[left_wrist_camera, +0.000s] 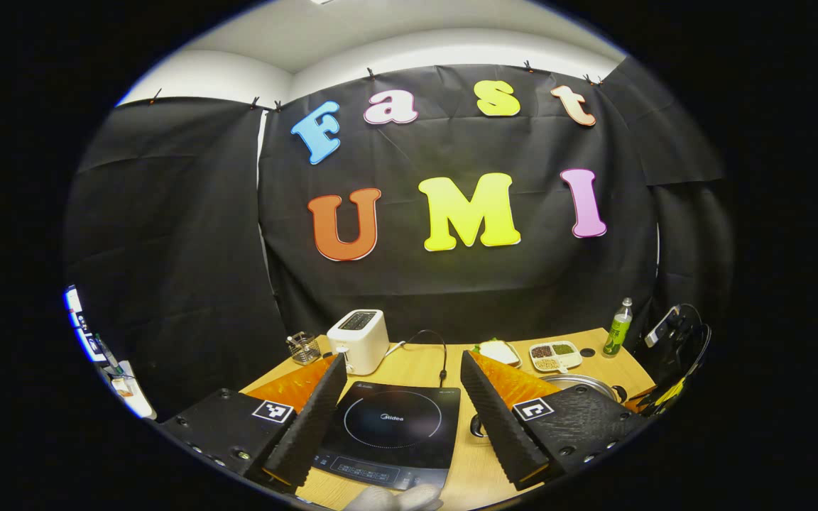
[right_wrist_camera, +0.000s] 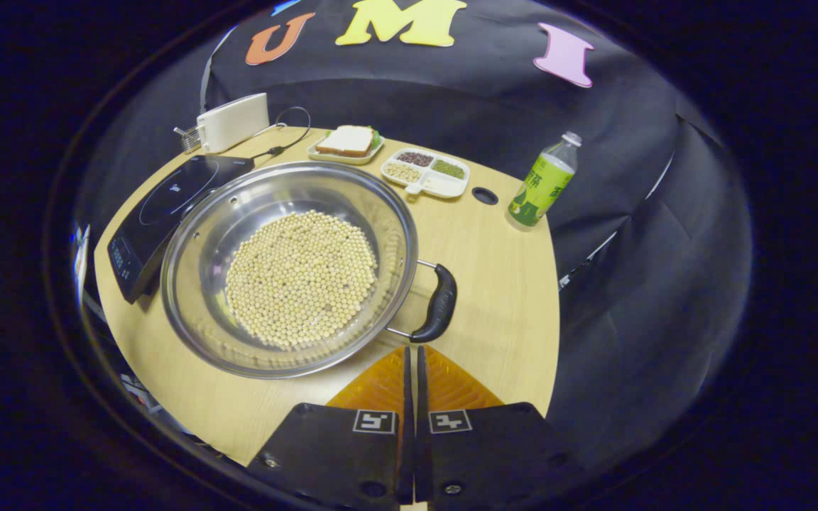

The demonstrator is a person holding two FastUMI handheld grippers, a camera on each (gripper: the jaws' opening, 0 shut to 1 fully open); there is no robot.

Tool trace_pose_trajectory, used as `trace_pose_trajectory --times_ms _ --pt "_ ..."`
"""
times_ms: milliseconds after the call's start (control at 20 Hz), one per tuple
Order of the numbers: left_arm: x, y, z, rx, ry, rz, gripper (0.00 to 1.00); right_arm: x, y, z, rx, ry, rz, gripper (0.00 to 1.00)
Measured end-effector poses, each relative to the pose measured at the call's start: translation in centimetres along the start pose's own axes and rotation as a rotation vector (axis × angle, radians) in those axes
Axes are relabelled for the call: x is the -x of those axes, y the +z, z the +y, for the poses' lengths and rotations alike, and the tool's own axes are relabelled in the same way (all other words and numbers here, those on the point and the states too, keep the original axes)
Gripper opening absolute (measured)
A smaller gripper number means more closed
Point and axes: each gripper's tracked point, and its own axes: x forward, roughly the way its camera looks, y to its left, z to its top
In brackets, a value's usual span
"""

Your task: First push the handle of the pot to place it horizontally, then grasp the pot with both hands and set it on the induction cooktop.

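Pot [right_wrist_camera: 288,270] beside cooktop [right_wrist_camera: 160,206], right hand-held gripper [right_wrist_camera: 412,355] closed near handle [right_wrist_camera: 437,304], left hand-held gripper [left_wrist_camera: 403,372] wide

Wide steel pot [right_wrist_camera: 288,270] of pale beans, upright on the desk [right_wrist_camera: 494,284], black handle [right_wrist_camera: 439,303] at its side. Just beside it, flat black induction cooktop [right_wrist_camera: 160,213], bare.

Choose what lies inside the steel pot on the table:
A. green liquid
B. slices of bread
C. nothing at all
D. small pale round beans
D: in the right gripper view, the pot holds a layer of small pale round beans covering its bottom.
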Motion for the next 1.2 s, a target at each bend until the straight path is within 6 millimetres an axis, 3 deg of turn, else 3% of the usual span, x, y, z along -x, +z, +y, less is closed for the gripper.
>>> trace_pose_trajectory --times_ms 100,350,500,750,1200 --pt "-0.4 -0.9 -0.9 0.002 -0.035 0.007 0.96 1.3 0.1 0.1 -0.036 0.002 -0.033 0.15" --pt "-1.7 -3.9 -3.9 -0.004 -0.12 0.042 0.97 4.3 0.3 -0.5 -0.127 -0.01 -0.096 0.84" --pt "-2.6 -5.9 -5.9 -0.014 -0.158 0.076 0.96 4.8 0.3 -0.6 -0.164 0.0 -0.107 0.84" --pt "-4.5 -8.8 -8.5 -0.002 -0.197 0.127 0.96 3.6 0.8 -0.6 -0.219 0.032 -0.105 0.88" --pt "-8.9 -16.9 -12.3 0.036 -0.219 0.303 0.96 -1.7 2.8 0.0 -0.244 0.076 -0.078 0.88"
